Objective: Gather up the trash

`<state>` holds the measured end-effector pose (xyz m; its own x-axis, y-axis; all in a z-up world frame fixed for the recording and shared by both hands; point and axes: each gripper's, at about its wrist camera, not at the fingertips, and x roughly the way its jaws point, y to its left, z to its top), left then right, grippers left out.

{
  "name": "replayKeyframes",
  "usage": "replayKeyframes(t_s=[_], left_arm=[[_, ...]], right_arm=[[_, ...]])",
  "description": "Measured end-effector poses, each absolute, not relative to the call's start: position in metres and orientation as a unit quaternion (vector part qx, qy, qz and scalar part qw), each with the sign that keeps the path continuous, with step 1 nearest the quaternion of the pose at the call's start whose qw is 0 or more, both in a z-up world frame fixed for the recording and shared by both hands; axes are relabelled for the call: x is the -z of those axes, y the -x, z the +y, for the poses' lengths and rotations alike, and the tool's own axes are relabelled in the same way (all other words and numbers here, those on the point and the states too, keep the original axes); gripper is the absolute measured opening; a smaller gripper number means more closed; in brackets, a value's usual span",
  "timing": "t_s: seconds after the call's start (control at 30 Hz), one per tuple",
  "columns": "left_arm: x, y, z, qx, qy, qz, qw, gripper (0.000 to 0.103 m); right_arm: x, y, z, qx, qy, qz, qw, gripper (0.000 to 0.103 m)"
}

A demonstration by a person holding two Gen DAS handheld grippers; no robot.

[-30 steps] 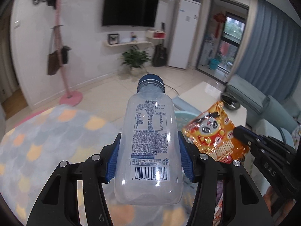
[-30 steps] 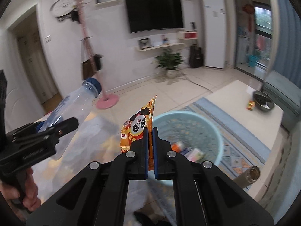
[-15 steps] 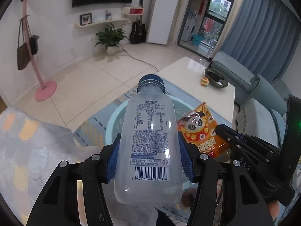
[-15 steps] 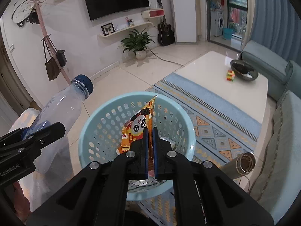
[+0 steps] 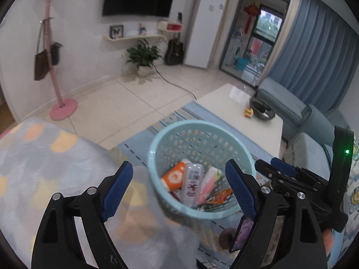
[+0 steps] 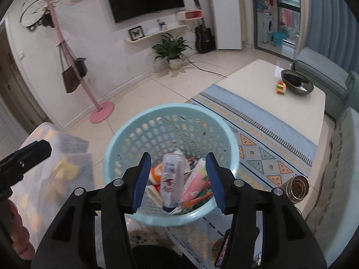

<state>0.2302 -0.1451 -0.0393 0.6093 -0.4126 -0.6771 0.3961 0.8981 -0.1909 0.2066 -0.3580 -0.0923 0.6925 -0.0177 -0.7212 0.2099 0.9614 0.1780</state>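
Observation:
A light blue plastic basket (image 5: 157, 139) (image 6: 121, 134) stands on the patterned rug. Inside it lie the clear plastic bottle (image 5: 191, 185) (image 6: 171, 177), the orange snack bag (image 5: 221, 196) (image 6: 197, 198), an orange wrapper (image 5: 174, 177) and a pink packet (image 5: 209, 182) (image 6: 195, 185). My left gripper (image 5: 179, 182) is open and empty above the basket. My right gripper (image 6: 178, 180) is open and empty above the basket too. The right gripper shows at the right in the left wrist view (image 5: 278, 170). The left gripper's finger shows at the left in the right wrist view (image 6: 29, 153).
A blanket-covered surface (image 5: 33, 157) lies to the left of the basket. A white coffee table (image 6: 280, 103) with a dark bowl (image 6: 297, 85) and a cube toy stands behind right. A sofa (image 6: 336, 168) is at the right. A metal cup (image 6: 297, 187) and a phone (image 5: 243, 233) lie nearby.
Both grippers have opened. The bottle has left my left gripper and the snack bag my right gripper; both now lie in the basket.

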Motion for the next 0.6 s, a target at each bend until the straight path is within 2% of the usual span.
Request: replayKeyframes(t_s=[0.03, 0.1, 0.3, 0.6], left_arm=[[0.035, -0.223, -0.139, 0.220, 0.011, 0.373, 0.901, 0.083], [0.025, -0.208, -0.126, 0.208, 0.011, 0.355, 0.911, 0.085], [0.011, -0.156, -0.082, 0.152, 0.012, 0.305, 0.940, 0.090], [0.033, -0.092, -0.023, -0.008, -0.001, 0.237, 0.971, 0.093]], right_arm=[[0.087, -0.203, -0.353, 0.059, -0.121, 0.383, 0.914, 0.048], [0.077, -0.192, -0.341, 0.050, -0.116, 0.374, 0.919, 0.057], [0.050, -0.163, -0.297, 0.016, -0.095, 0.351, 0.931, 0.067], [0.037, -0.111, -0.230, 0.026, -0.033, 0.290, 0.956, 0.067]])
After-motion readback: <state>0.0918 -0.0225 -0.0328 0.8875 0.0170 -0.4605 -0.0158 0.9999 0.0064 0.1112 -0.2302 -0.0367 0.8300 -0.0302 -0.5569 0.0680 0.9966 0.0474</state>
